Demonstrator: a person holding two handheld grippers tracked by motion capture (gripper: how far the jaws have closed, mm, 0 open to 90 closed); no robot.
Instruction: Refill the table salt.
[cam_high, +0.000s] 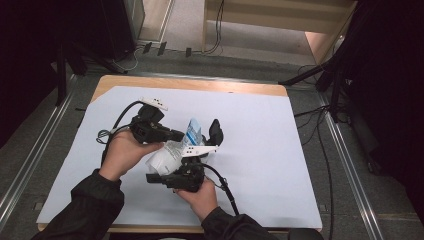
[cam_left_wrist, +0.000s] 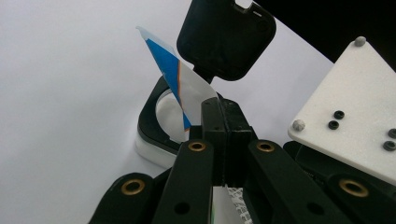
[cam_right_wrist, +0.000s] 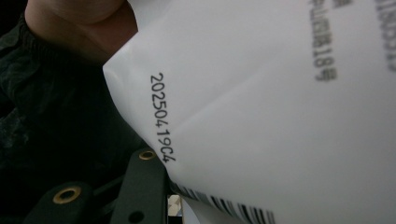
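Note:
A white packet with a blue-printed top flap is held up over the table between both hands. My left gripper reaches in from the left and is shut on the packet's edge; in the left gripper view its tips meet on the white film just below the blue flap. My right gripper points away from the person, jaws apart, with the flap standing between them and a gap on each side. In the right gripper view the packet hangs close to the camera, showing a printed date code and a barcode.
A pale sheet covers the wooden table. Cables trail from both grippers. Dark stands and floor cables sit beyond the table's far and right edges. The white plate on the right gripper is close beside the left gripper's tips.

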